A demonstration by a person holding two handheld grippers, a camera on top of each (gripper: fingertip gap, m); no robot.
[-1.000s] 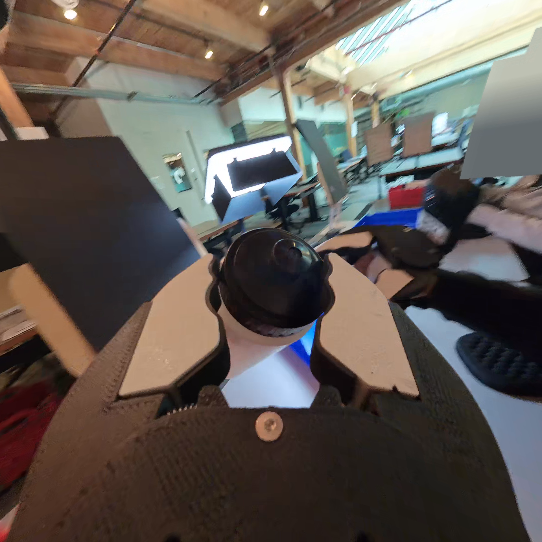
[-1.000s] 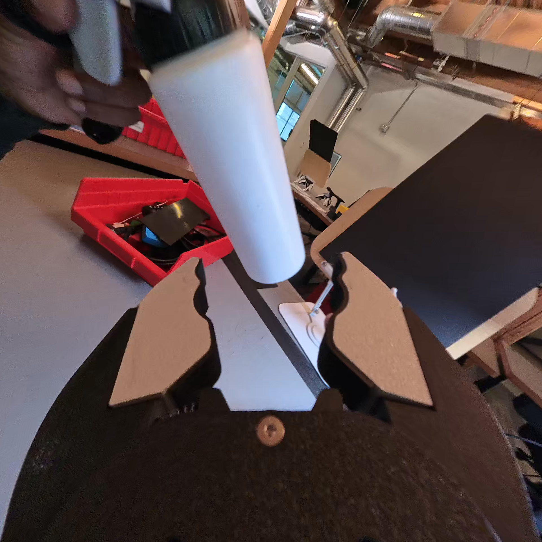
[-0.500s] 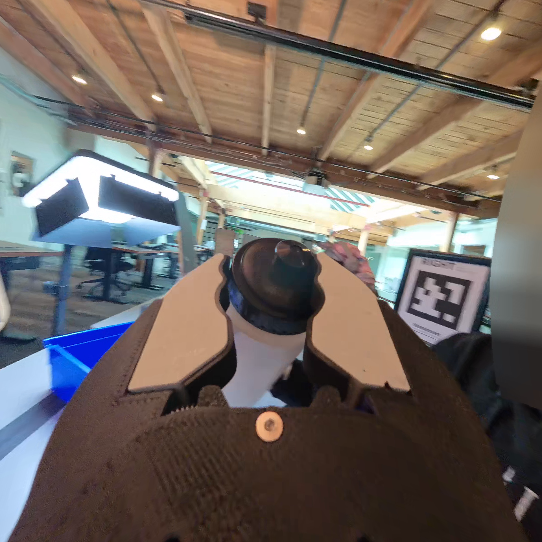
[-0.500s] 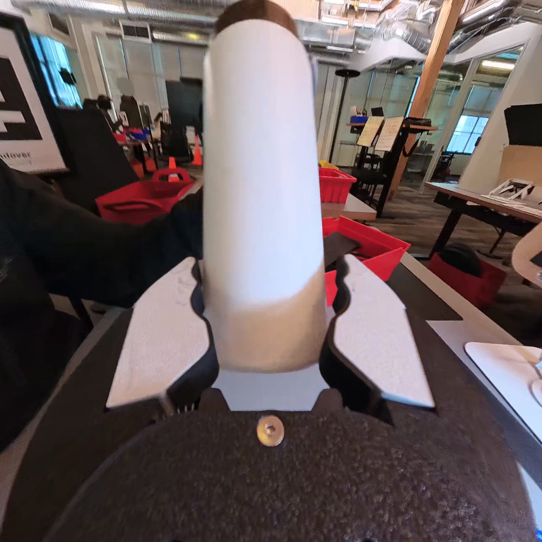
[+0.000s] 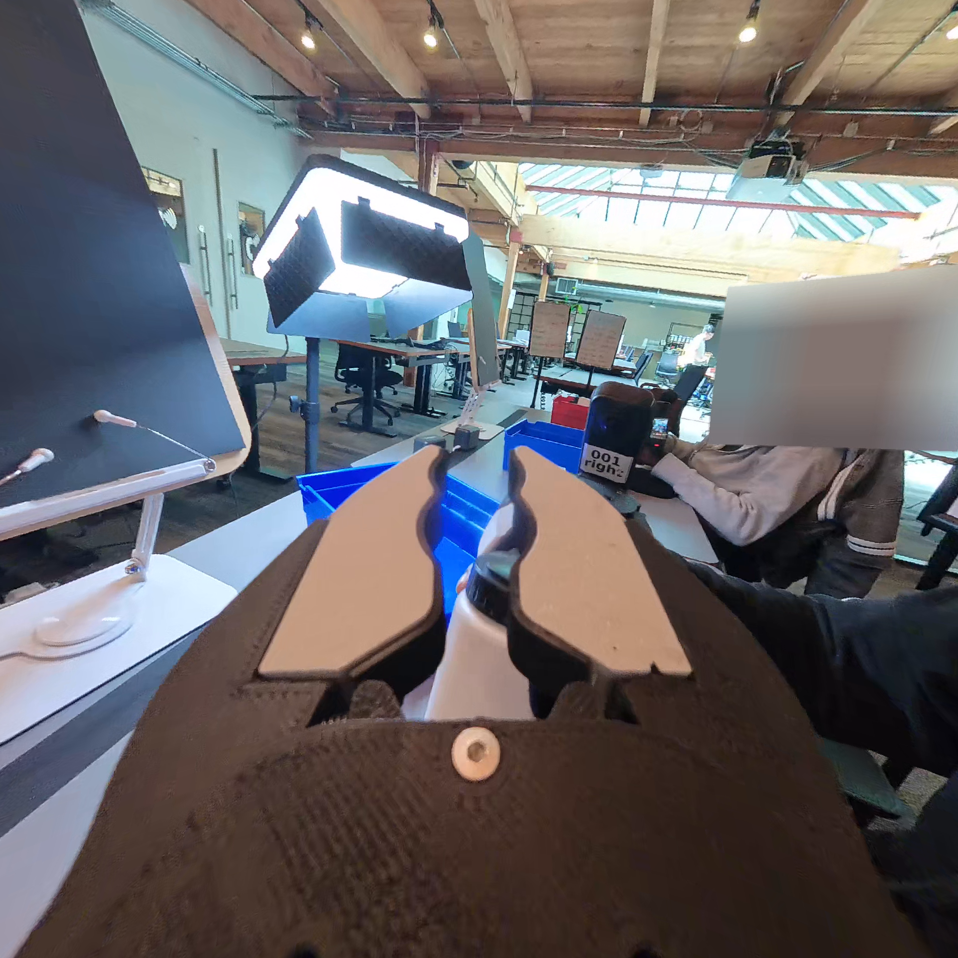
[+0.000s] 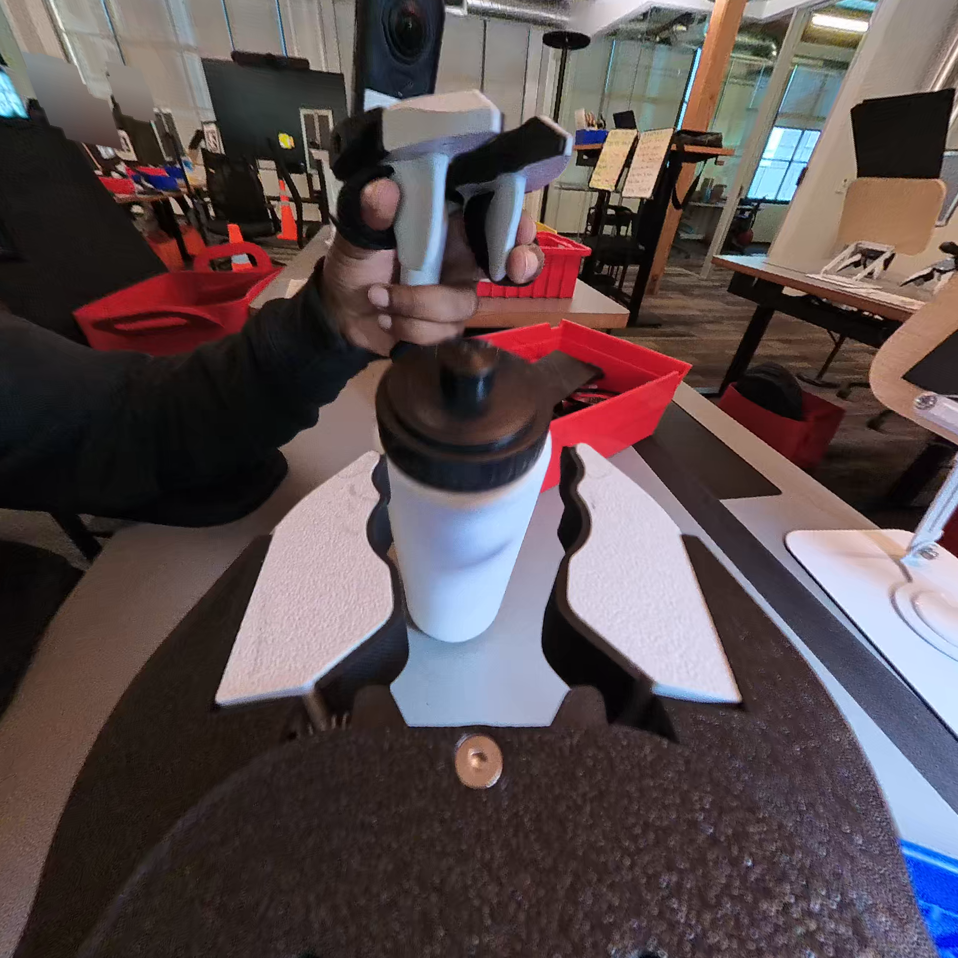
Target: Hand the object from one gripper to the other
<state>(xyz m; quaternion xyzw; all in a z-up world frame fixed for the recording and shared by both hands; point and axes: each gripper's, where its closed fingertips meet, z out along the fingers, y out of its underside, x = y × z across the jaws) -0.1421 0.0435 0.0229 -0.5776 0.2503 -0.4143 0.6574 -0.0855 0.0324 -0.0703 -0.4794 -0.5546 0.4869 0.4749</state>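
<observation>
Gripping the bottle (image 6: 456, 544) is the right gripper (image 6: 472, 459), its two fingers closed partway on the white body below the black screw cap. The pads appear to press both sides, and there is a dent in the soft wall. The bottle stands upright between the fingers, cap and spout at the far end, over the grey table (image 6: 155, 570); whether its base touches the tabletop cannot be told. The left gripper (image 5: 477, 456) sits just above the cap, held by a hand (image 6: 394, 290) in a black sleeve. Its fingers are only a narrow gap apart and hold nothing. In the left wrist view the bottle shows beneath those fingers, with the cap partly hidden behind the right finger and the white body visible through the gap lower down. A red bin (image 6: 622, 394) with dark items in it sits on the table just beyond the bottle, to the right. A blue bin (image 5: 337, 487) lies past the left gripper's tips. A lit softbox lamp (image 5: 363, 249) stands far left, and a white stand base (image 5: 103, 596) rests on the table at near left.
</observation>
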